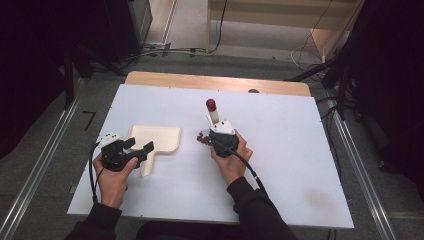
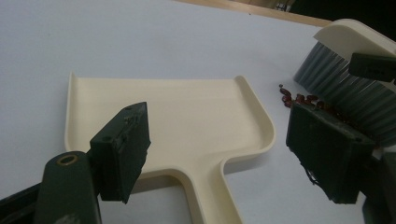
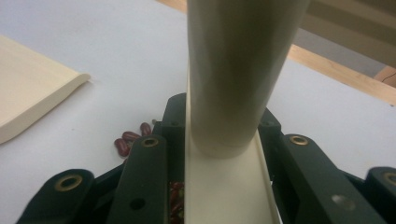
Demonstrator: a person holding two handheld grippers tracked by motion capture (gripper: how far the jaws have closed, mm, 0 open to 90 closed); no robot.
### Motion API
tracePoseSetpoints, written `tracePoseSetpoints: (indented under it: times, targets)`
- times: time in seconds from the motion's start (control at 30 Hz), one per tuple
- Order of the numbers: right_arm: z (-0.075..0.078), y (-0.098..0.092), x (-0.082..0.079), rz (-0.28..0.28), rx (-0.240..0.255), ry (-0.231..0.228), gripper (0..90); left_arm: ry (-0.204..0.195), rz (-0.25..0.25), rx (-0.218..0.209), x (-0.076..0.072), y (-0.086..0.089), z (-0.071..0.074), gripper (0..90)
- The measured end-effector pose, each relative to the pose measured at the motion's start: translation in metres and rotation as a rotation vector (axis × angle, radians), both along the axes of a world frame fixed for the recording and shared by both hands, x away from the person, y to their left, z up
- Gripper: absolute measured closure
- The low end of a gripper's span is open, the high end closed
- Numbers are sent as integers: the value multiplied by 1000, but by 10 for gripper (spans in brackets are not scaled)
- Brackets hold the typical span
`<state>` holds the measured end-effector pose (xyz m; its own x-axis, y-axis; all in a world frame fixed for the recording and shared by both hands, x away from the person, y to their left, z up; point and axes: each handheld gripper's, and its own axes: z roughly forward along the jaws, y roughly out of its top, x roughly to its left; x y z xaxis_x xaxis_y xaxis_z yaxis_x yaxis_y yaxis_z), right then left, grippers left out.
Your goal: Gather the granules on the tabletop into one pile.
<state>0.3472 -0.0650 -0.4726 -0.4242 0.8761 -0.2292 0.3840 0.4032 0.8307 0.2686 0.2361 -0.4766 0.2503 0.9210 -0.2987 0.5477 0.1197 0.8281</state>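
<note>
A cream dustpan [image 1: 156,137] lies flat on the white table, its handle [image 1: 147,165] pointing toward me. My left gripper [image 1: 141,146] hovers open over that handle. In the left gripper view its jaws straddle the handle [image 2: 205,186] without touching it, and the gripper [image 2: 224,135] looks into the pan [image 2: 187,112]. My right gripper [image 1: 220,133] is shut on a cream brush whose red-tipped handle [image 1: 211,107] points away from me. The brush handle [image 3: 229,84] fills the gap in the right gripper [image 3: 224,154]. Its grey bristles [image 2: 345,88] rest by several red beans [image 1: 202,139].
The white table top [image 1: 290,165] has open room on its right half and along the front edge. A wooden strip [image 1: 200,80] runs along the back. Metal rails [image 1: 360,165] flank both sides, and cables lie on the floor beyond.
</note>
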Motion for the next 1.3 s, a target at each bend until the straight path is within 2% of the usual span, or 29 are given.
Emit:
tracePoseSetpoints:
  times: [0.17,0.27,0.33,0.47,0.67,0.87,1.03,1.3]
  targets:
    - [8,-10,5,-26,39,-5,643,0,-1,1,1,-1,-1,226]
    - [15,-10,6,-13,74,1,643,3,-7,3,1,-2,-1,226]
    - [17,-7,5,-3,92,1,643,3,-6,5,1,-3,-1,227]
    - [17,3,6,24,153,38,643,3,-6,5,1,-3,-1,226]
    - [14,21,5,39,220,77,643,1,-6,4,0,-1,-1,227]
    - [10,36,3,56,252,104,643,1,-7,2,0,-1,-1,226]
    - [4,41,3,51,284,142,643,2,-9,4,0,-1,-1,226]
    - [0,34,9,13,273,157,643,2,-6,1,1,-1,-1,226]
